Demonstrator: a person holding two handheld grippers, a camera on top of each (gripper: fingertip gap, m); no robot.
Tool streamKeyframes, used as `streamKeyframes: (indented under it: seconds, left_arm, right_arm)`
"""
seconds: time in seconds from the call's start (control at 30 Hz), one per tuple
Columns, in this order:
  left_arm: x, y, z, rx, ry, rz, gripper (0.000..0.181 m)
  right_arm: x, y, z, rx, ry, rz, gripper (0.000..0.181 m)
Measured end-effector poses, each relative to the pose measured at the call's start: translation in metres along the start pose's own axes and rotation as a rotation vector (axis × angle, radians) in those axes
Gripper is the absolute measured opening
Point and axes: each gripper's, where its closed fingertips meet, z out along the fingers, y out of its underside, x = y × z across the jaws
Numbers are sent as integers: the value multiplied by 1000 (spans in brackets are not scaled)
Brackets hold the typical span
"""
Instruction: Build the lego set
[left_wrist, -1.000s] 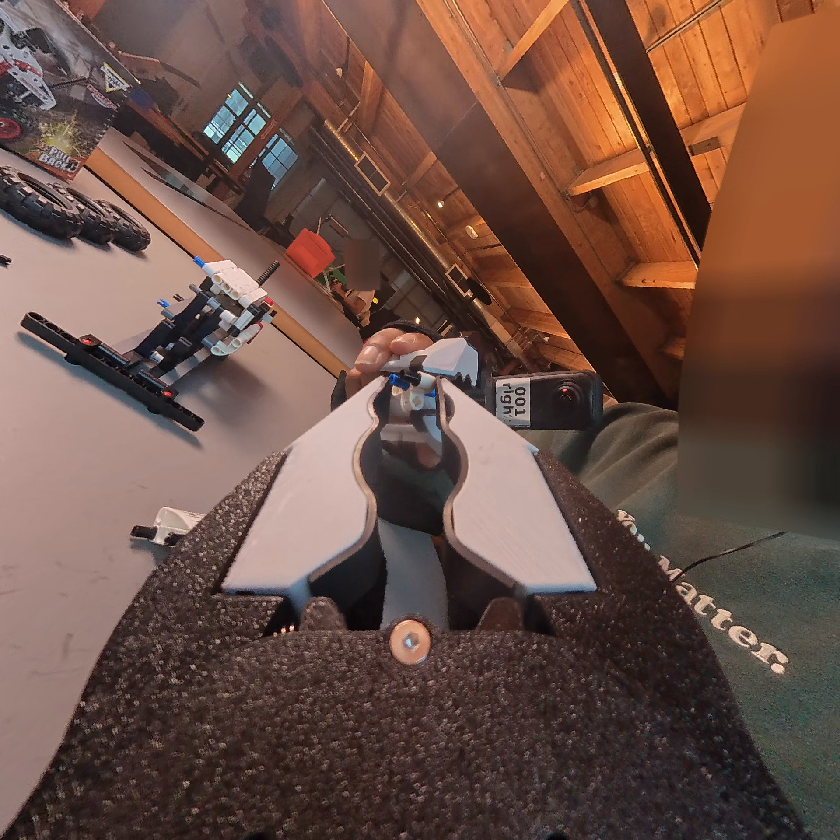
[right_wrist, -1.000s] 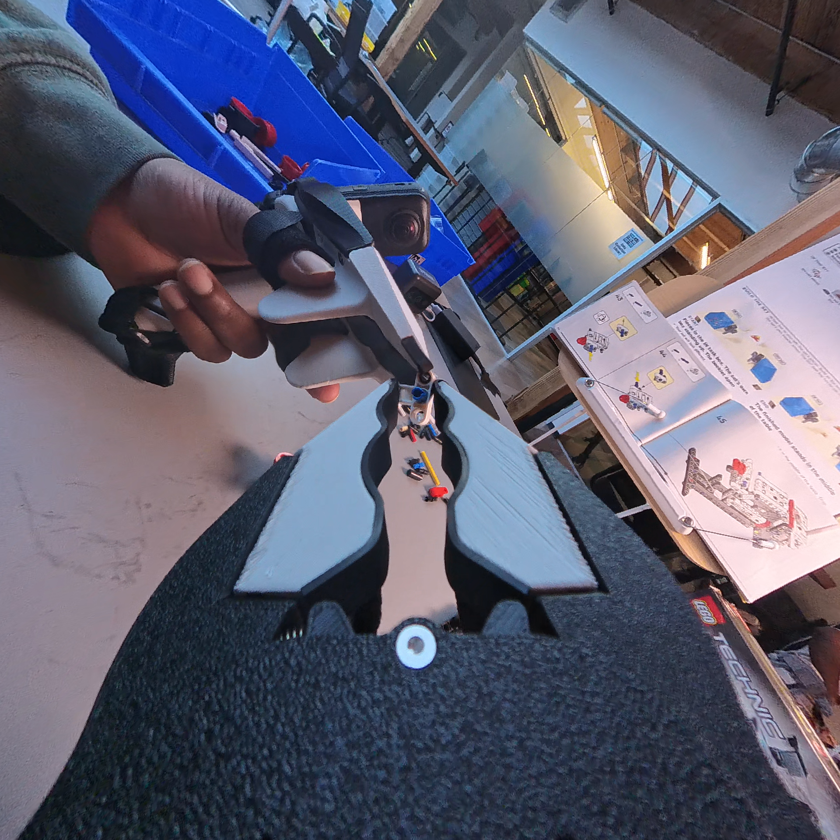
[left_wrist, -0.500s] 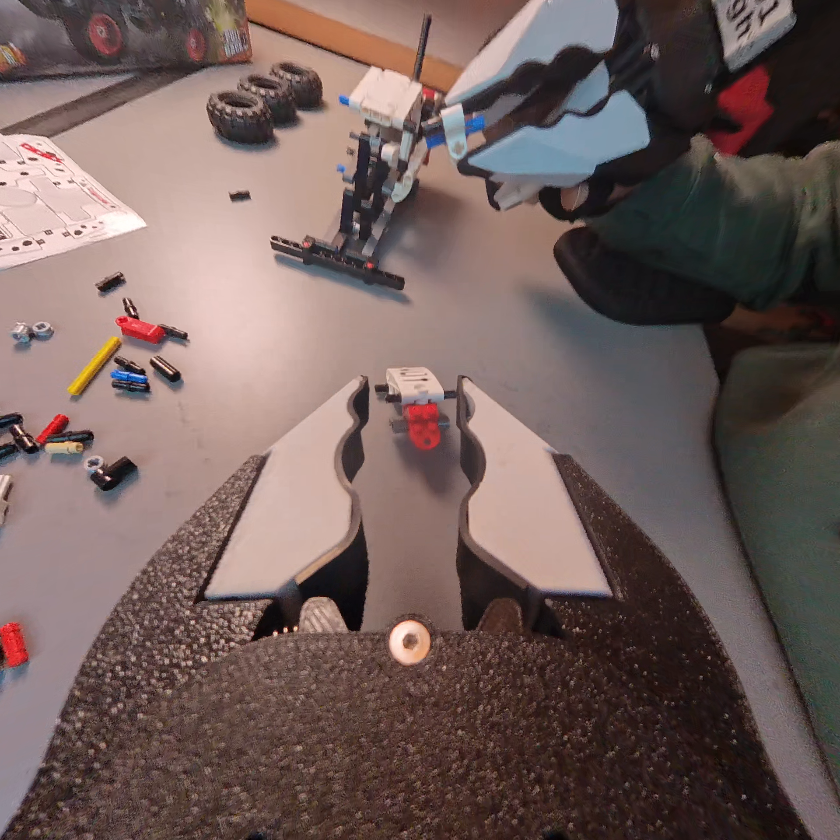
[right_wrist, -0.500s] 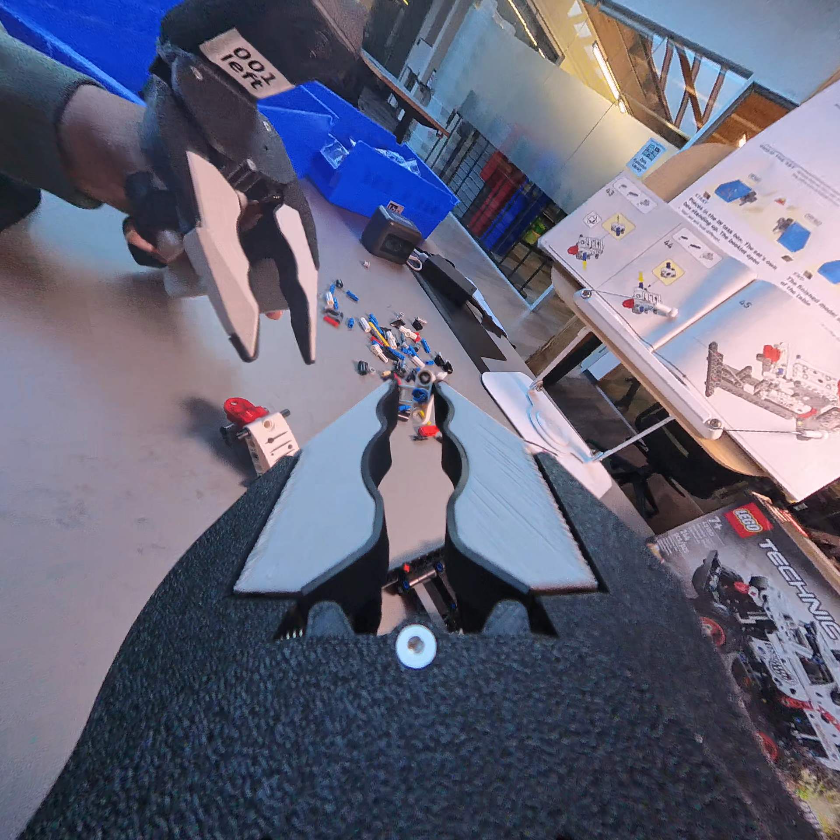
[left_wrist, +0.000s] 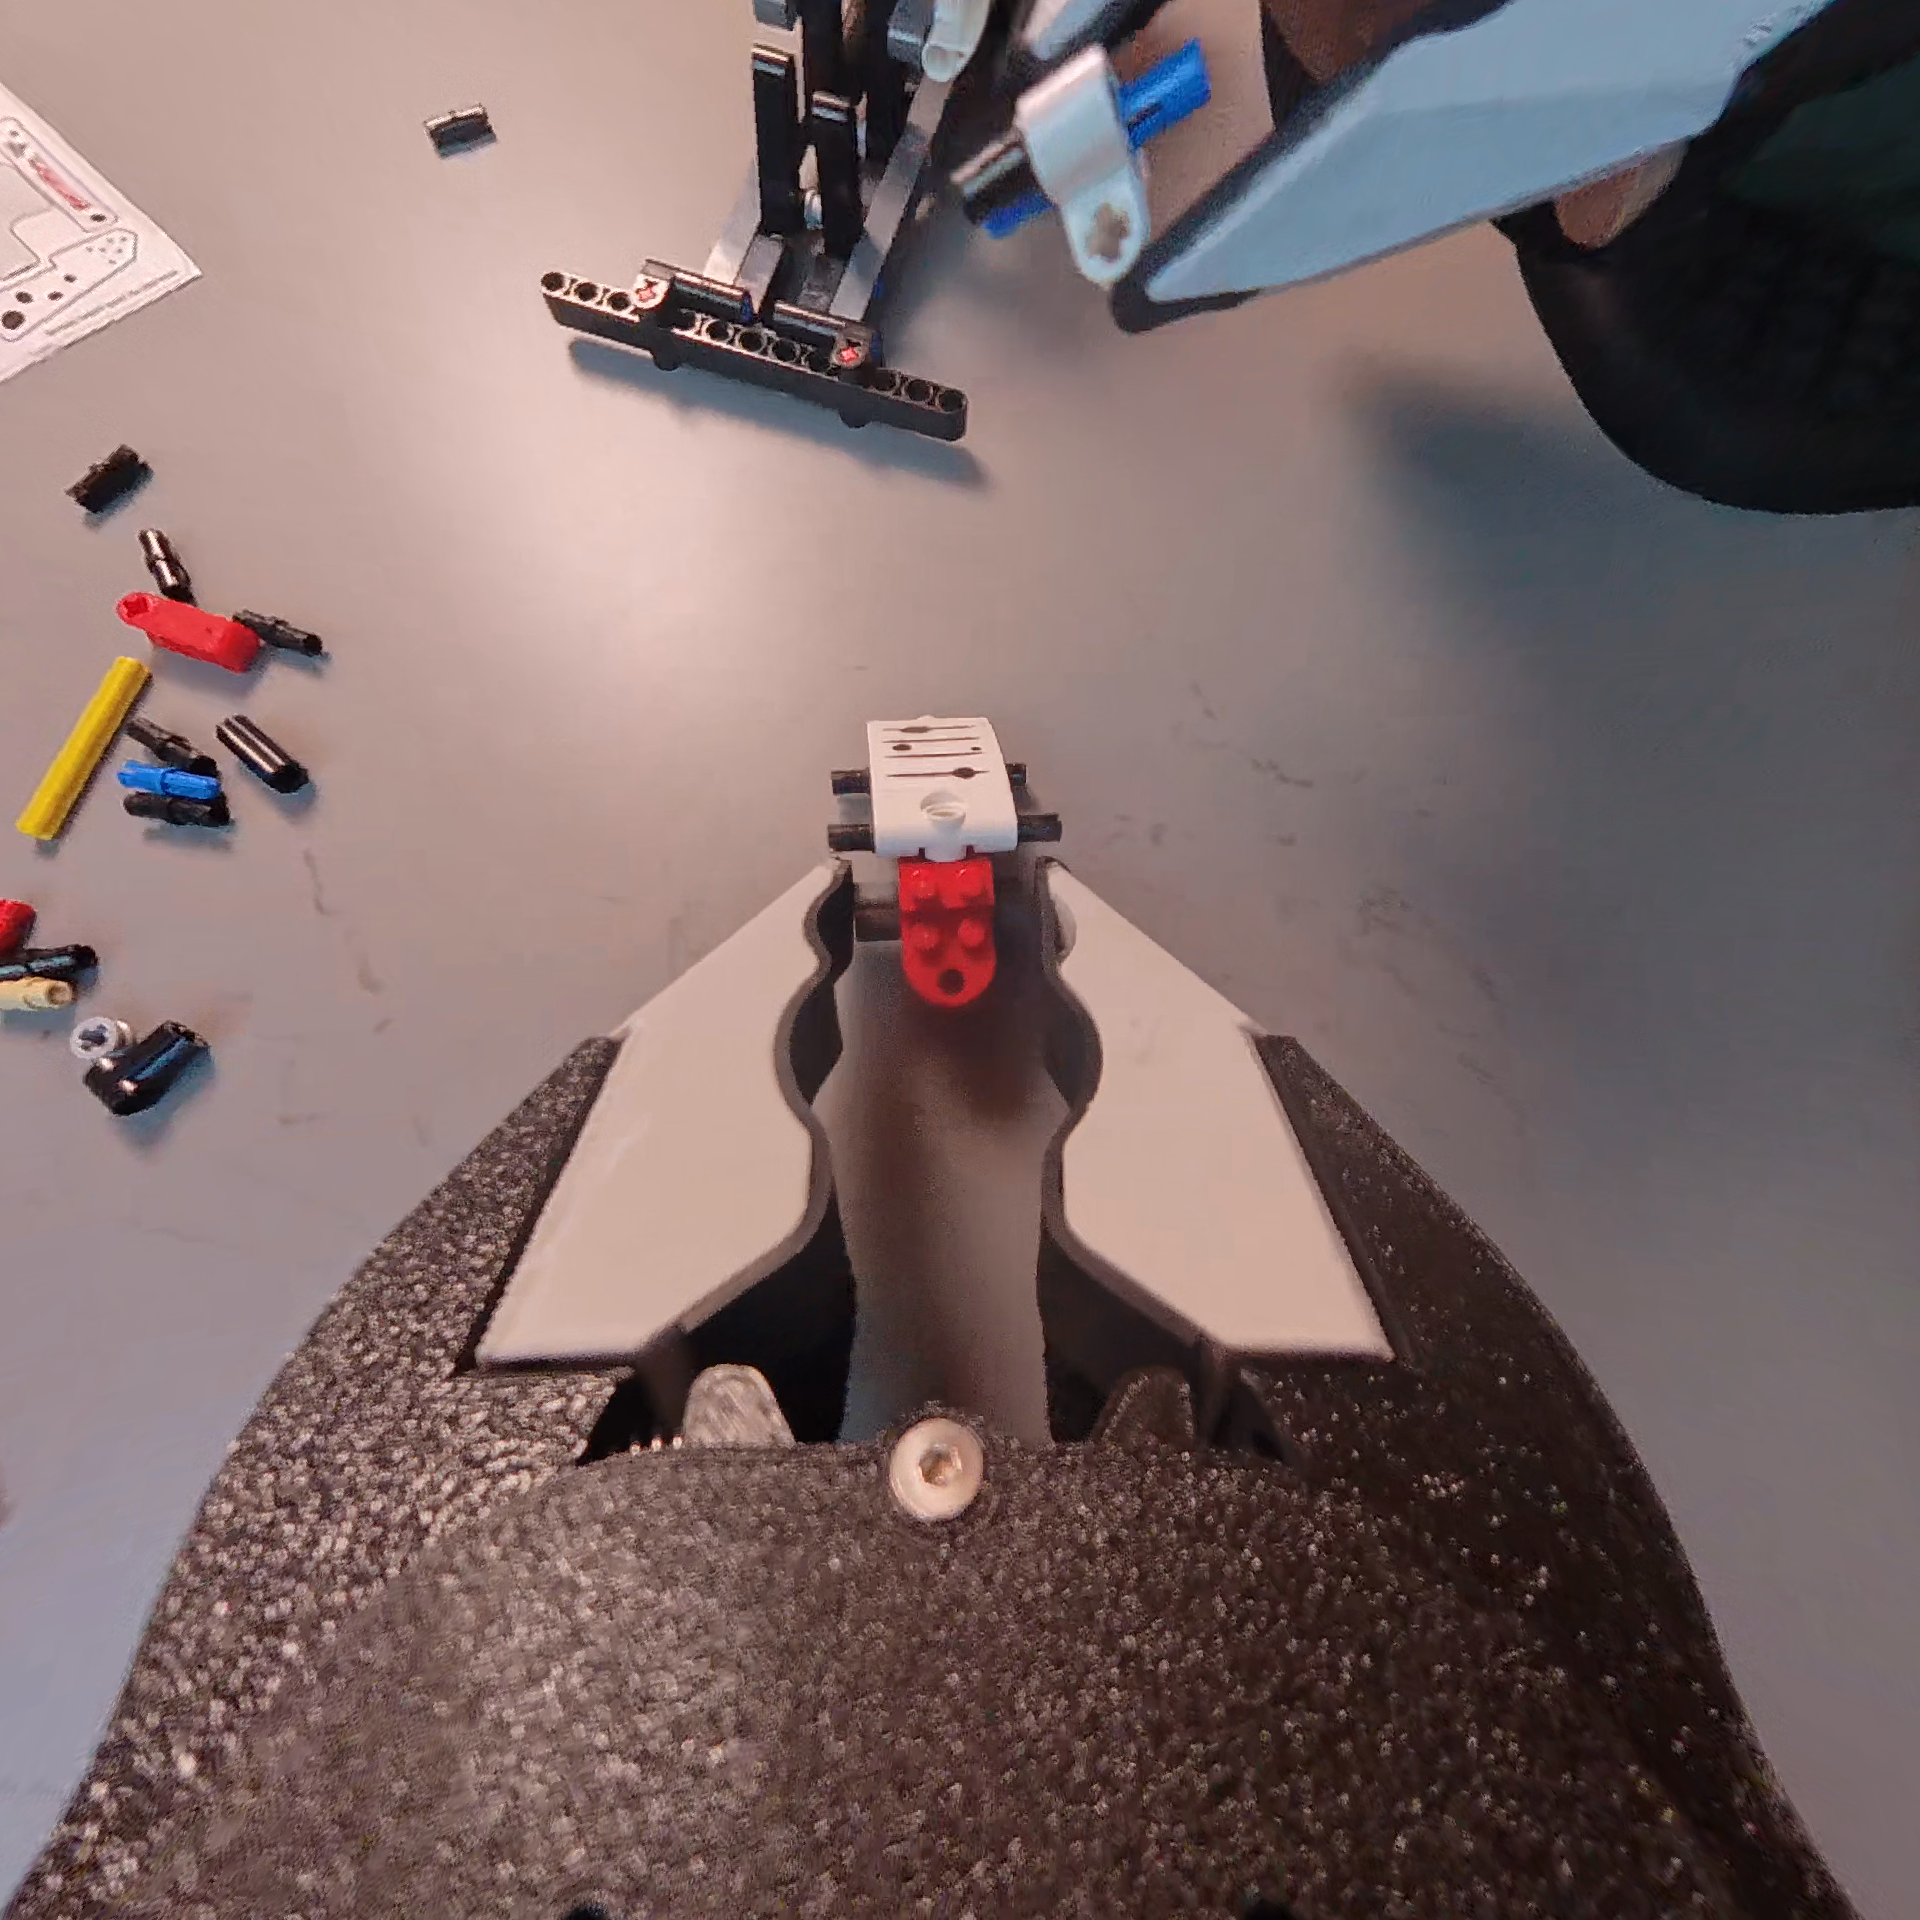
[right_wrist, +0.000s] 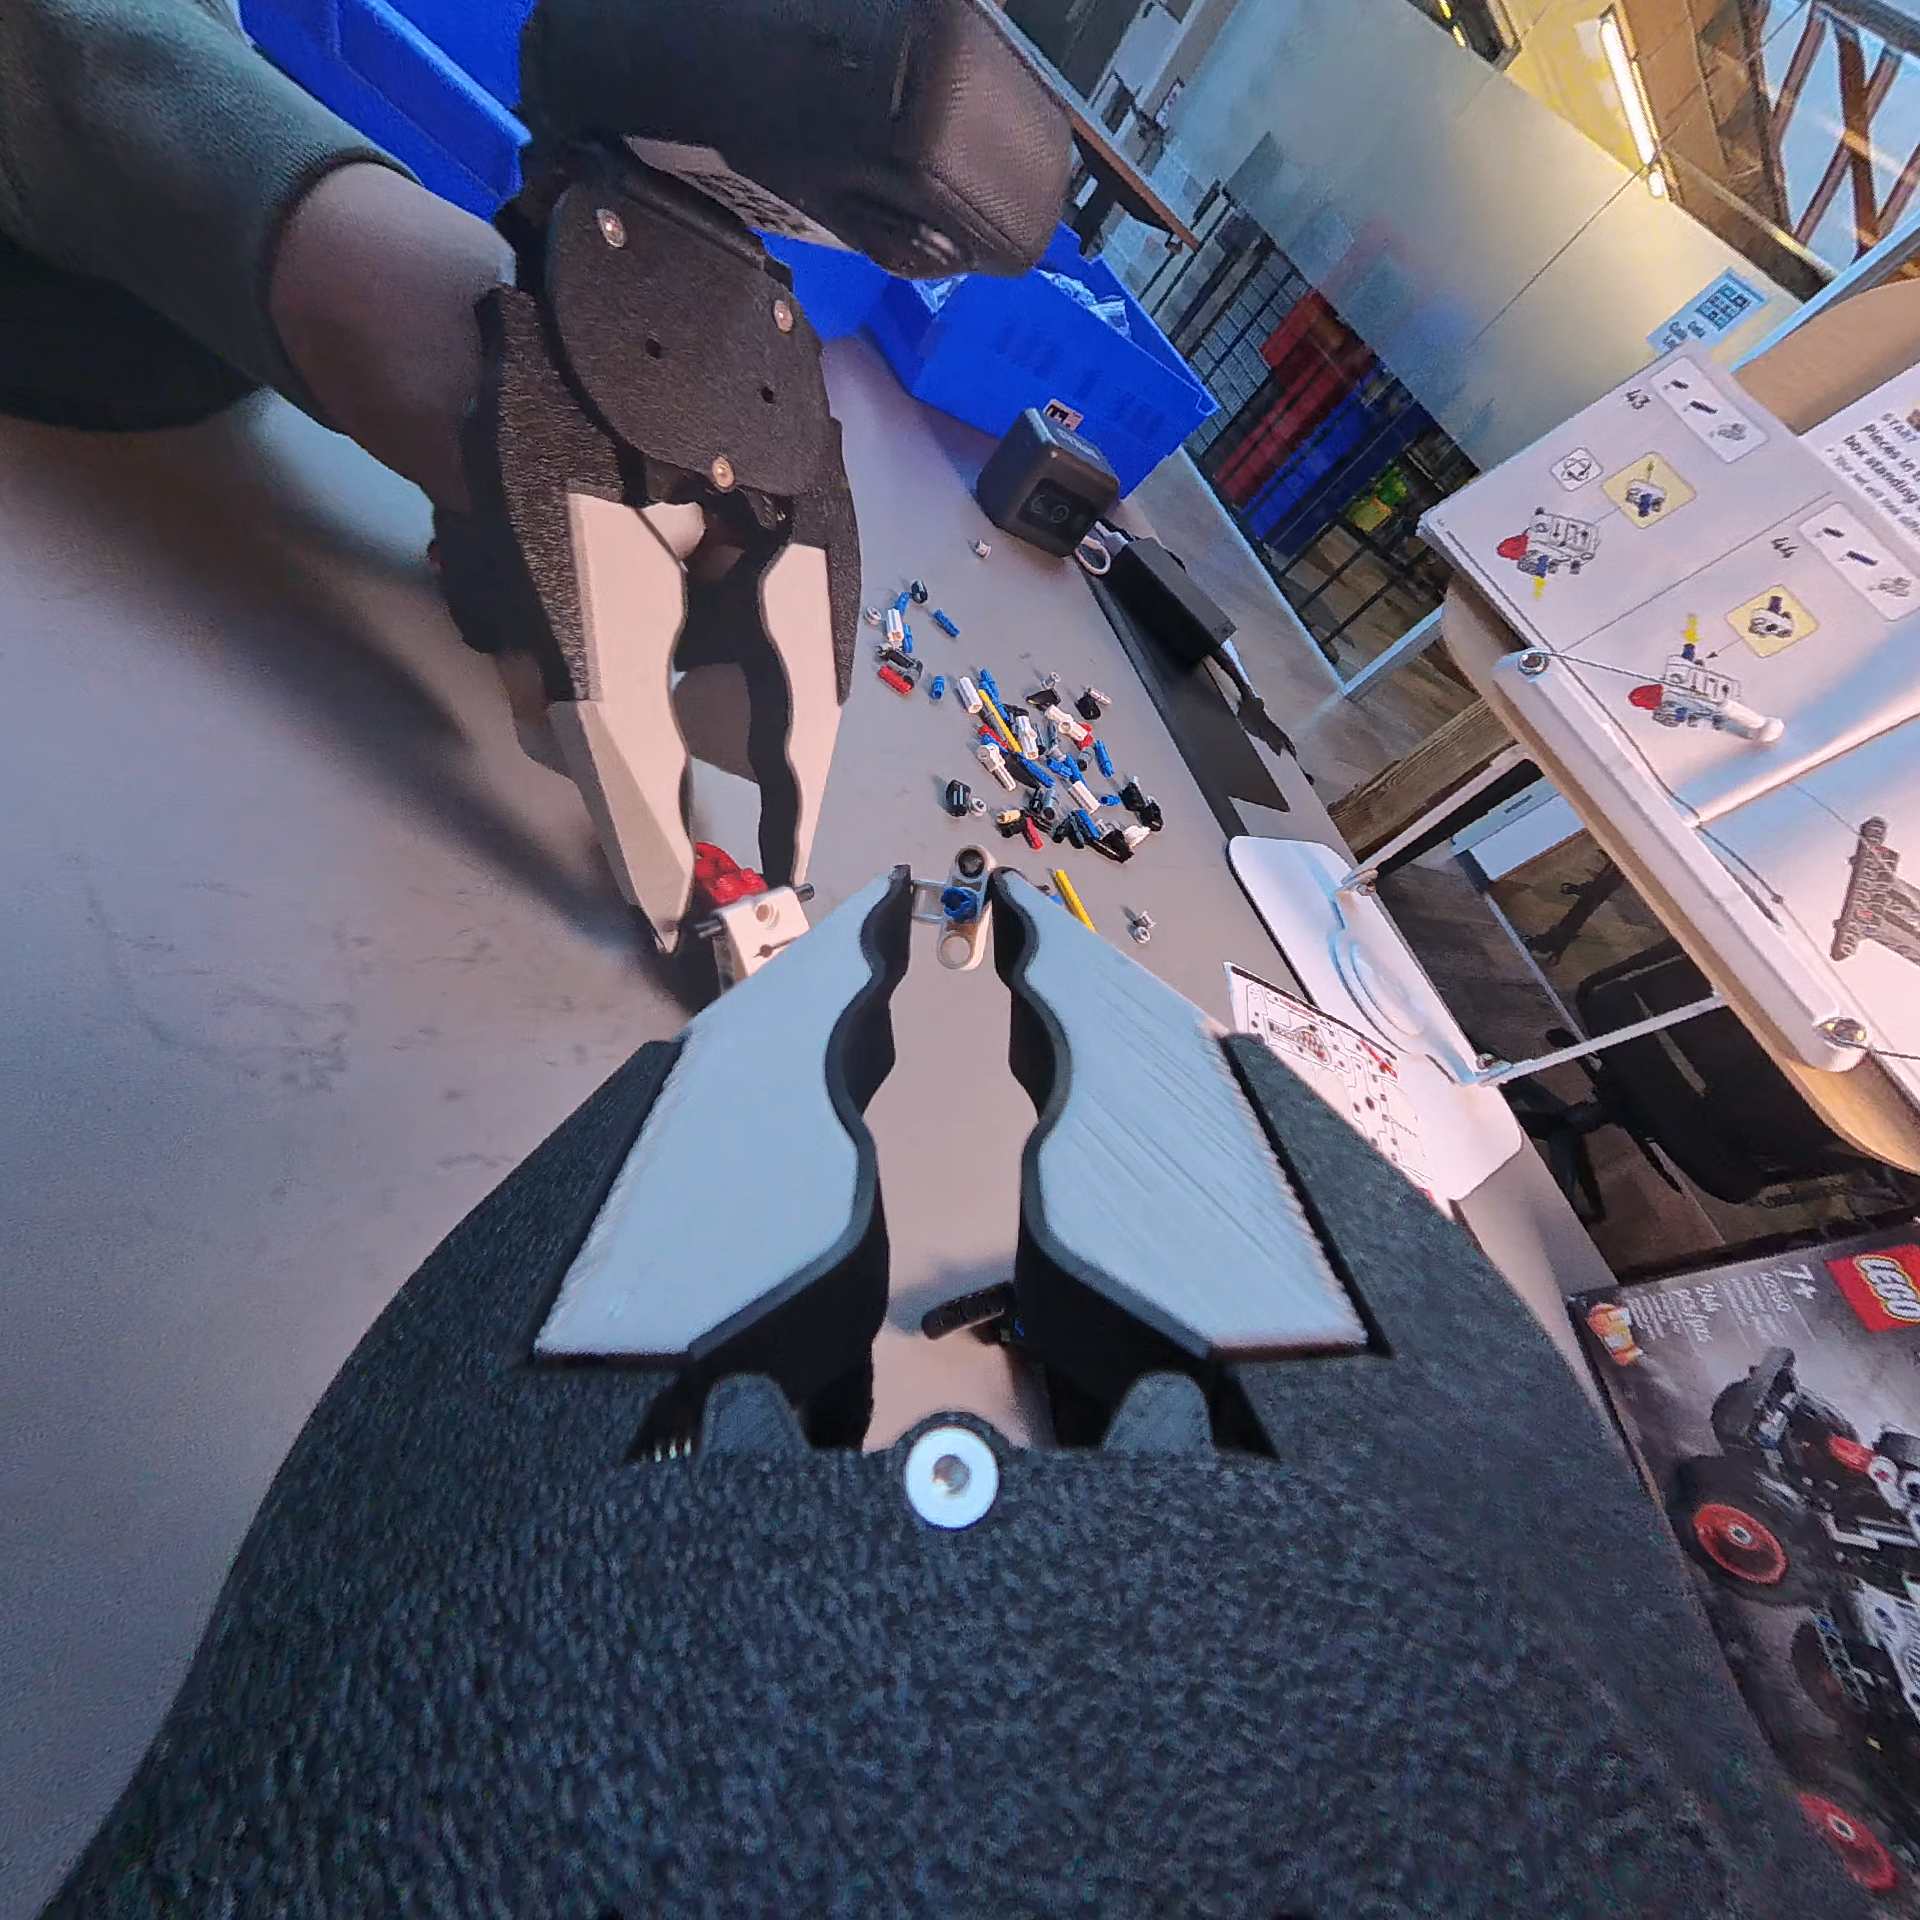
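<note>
Left wrist view: left tool (left_wrist: 943, 883) spread wide around white-and-red subassembly (left_wrist: 941, 844) on desk (left_wrist: 1351, 790), light, rigid, best pinched across white sides; right wrist view: right tool (right_wrist: 943, 896) clamped on small grey connector (right_wrist: 958, 914).

Grey table (left_wrist: 1455, 727), blue bins (right_wrist: 1039, 353), frosted glass partition (right_wrist: 1455, 208).

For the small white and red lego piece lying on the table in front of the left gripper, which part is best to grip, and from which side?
Probably grip the white block across its two flat side faces, near the black pins that stick out. Come from above and from the red end, as the left gripper is already lined up, its jaws open on both sides. The red tab is narrow and studded, so it gives a poorer hold.
</note>
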Motion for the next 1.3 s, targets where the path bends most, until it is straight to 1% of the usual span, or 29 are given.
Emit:
streamKeyframes:
  seconds: [0.07, 0.13, 0.23, 0.3, 0.4, 0.47, 0.6, 0.67, 0.8, 0.9, 1.13, 1.3]
  left_arm:
    - [-1, -2, -1, 15, 35, -74, 34]
    - [-2, -10, -7, 82, 85, -169, 34]
    - [0, -27, -19, 203, 203, -324, 34]
    - [-1, -33, -25, 250, 243, -391, 34]
    - [-4, -39, -31, 303, 274, -447, 34]
    - [-5, -43, -34, 335, 284, -468, 34]
    - [0, -49, -39, 370, 330, -482, 34]
    - [5, -47, -36, 340, 328, -448, 34]
    - [14, -35, -24, 226, 266, -336, 34]
    - [17, -28, -17, 168, 213, -278, 34]
    - [15, -4, -4, 11, 119, -209, 34]
    - [16, 2, -1, -25, 96, -175, 35]
  right_arm:
    - [-2, -1, 0, 5, -10, 0, 15]
    - [-3, -3, 0, 10, -14, 2, 15]
    - [-5, -8, -1, 36, -21, 24, 15]
    - [-7, -10, 0, 39, -34, 55, 15]
    - [-7, -6, 2, 26, -34, 76, 15]
    - [-4, -1, 4, 4, -30, 124, 15]
    - [1, 23, 11, -90, -16, 194, 15]
    - [-2, 27, 14, -100, -23, 165, 15]
    - [-14, 14, 19, -65, -56, 128, 15]
    - [-26, 6, 20, -27, -114, 150, 15]
    - [-62, 19, 29, -113, -240, 84, 15]
    - [-66, 20, 29, -121, -255, 72, 15]
